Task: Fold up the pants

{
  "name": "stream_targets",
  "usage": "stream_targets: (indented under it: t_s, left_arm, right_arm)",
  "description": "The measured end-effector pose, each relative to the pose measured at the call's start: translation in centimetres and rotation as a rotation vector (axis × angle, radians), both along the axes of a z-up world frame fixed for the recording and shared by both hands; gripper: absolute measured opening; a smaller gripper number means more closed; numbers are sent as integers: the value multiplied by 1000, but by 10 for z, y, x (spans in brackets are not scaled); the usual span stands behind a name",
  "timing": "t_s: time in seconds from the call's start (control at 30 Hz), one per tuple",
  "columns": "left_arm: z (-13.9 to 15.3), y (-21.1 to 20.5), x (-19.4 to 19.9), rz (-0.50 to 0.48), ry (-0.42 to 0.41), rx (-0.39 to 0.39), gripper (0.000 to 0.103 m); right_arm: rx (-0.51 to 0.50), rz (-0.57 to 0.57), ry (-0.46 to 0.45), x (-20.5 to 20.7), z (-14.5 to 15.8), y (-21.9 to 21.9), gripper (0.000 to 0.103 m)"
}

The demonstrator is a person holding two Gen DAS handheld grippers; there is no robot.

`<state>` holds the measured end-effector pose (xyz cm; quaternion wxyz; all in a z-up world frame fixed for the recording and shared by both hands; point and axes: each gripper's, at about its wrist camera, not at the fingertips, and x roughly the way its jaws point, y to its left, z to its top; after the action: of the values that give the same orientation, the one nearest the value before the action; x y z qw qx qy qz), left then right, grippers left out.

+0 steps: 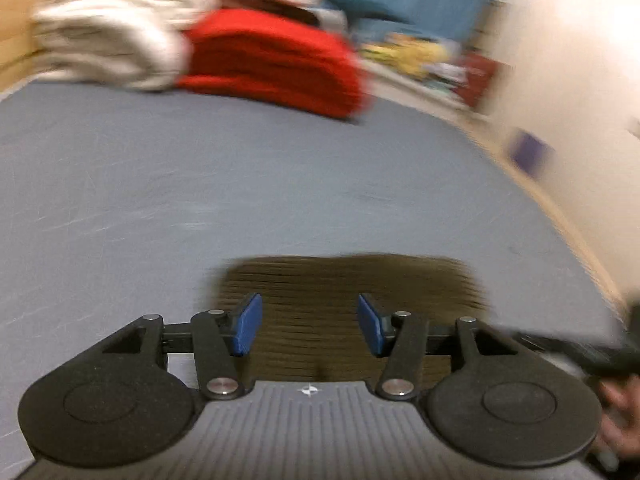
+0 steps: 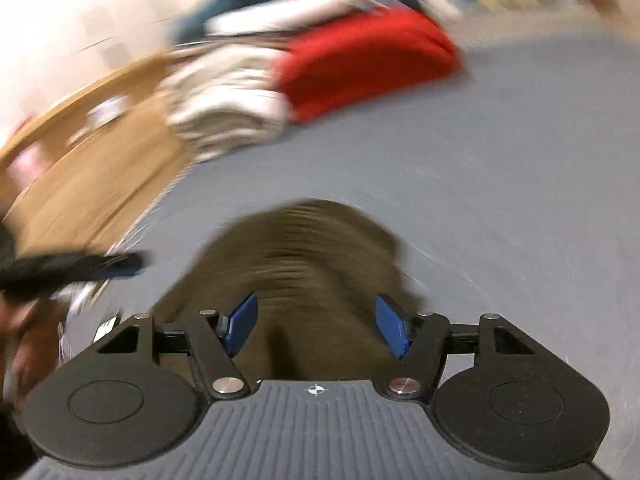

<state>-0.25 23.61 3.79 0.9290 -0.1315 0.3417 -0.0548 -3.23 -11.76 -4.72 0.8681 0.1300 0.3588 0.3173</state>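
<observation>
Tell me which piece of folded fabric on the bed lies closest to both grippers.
The brown pants, directly before both open grippers; the red pile and white pile sit far back.

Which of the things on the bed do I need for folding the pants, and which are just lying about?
For the job:
- brown pants, bunched on the grey sheet
- left gripper, fingers open
- right gripper, fingers open

Lying about:
- red folded cloth
- white folded stack
- cardboard box
- blurred clutter by the wall

A home bedroom: grey-sheeted bed, piled folded laundry.
</observation>
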Motion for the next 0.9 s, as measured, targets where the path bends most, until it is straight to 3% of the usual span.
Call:
stream_targets:
  t_s: [0.07,0.13,0.27,0.4,0.47,0.6,0.73,0.9]
  left_arm:
    - [-3,-34,5,-131,-2,-14,57]
    - [-14,-68,11,-250,4,-10,57]
    - [-34,-128,13,-444,55,28,53]
    - [-64,-178,1,-599,166,179,51]
    - [-77,-186,3,-622,215,182,51]
    - [-84,-199,-9,-710,215,231,51]
    - [-88,-208,-10,-739,212,250,51]
    - [-99,-209,-10,-795,194,297,51]
  right_arm:
    - [94,-34,176,35,-21,-13,80]
    - [214,-42,347,60,-42,-20,81]
    - [325,-11,527,83,-73,-12,84]
    - [310,-23,549,103,-80,-5,78]
    - [296,-47,576,112,-80,-6,73]
    - [265,-66,613,112,-86,-13,64]
    - [217,-2,671,124,-78,-15,58]
    - [140,57,628,123,-63,-23,53]
